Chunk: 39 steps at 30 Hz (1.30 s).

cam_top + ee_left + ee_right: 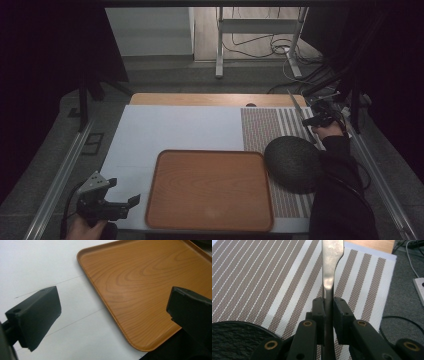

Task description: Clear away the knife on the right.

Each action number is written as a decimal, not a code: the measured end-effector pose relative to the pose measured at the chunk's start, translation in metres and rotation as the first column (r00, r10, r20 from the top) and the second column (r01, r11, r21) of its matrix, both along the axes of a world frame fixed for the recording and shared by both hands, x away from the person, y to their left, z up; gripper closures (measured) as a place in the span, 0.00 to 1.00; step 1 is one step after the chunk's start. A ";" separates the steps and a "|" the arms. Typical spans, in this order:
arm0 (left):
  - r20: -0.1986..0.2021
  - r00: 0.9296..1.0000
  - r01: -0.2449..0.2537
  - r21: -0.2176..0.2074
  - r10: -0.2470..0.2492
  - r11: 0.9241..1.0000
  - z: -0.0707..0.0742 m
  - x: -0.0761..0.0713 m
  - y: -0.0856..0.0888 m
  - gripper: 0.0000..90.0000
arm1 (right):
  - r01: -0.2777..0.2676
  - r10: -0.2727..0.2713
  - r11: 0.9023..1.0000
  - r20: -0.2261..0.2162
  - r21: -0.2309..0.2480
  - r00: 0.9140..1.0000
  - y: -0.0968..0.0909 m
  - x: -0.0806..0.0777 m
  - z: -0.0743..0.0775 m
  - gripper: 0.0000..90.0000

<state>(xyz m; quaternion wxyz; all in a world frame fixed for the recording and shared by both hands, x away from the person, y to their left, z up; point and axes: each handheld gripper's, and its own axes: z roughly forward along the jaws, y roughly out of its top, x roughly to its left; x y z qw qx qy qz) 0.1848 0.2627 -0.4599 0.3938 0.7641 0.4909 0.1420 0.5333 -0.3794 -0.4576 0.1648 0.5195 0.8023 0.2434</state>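
My right gripper (314,121) is shut on a flat metal piece of cutlery (296,106), likely a knife, at the far right of the table. In the right gripper view the metal strip (332,262) runs up from between the jaws of this gripper (328,303), held above the striped placemat (262,277). A dark round plate (292,162) lies on the placemat (262,127) near that hand, and its textured rim (234,340) shows by the jaws. My left gripper (124,191) stands open at the front left, its jaws (113,305) wide apart over the corner of a wooden tray (140,277).
The wooden tray (210,190) lies at the table's front middle on a white sheet (170,127). Beyond the table's far edge are metal frame legs (219,45) and cables on the floor. A person's dark sleeve (340,190) reaches along the right side.
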 end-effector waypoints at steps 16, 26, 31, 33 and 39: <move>-0.001 1.000 -0.001 -0.001 0.001 1.000 0.000 0.000 0.000 0.00 | -0.056 0.056 0.998 0.002 0.016 0.998 0.012 -0.013 0.018 0.89; 0.000 1.000 0.000 -0.002 0.000 1.000 0.000 0.000 0.000 0.00 | -0.166 0.166 0.986 0.006 0.012 0.986 0.038 -0.031 0.025 0.89; 0.000 1.000 0.000 -0.002 0.000 1.000 0.000 0.000 0.000 0.00 | -0.211 0.211 0.977 -0.003 0.011 0.977 0.054 -0.041 0.025 0.89; 0.000 1.000 0.000 -0.002 0.000 1.000 0.000 0.000 0.000 0.00 | -0.220 0.220 0.975 -0.009 0.017 0.975 0.059 -0.045 0.025 0.89; 0.000 1.000 0.000 -0.001 0.000 1.000 0.000 0.000 0.000 0.00 | -0.267 0.267 0.963 -0.007 0.019 0.964 0.075 -0.058 0.025 0.89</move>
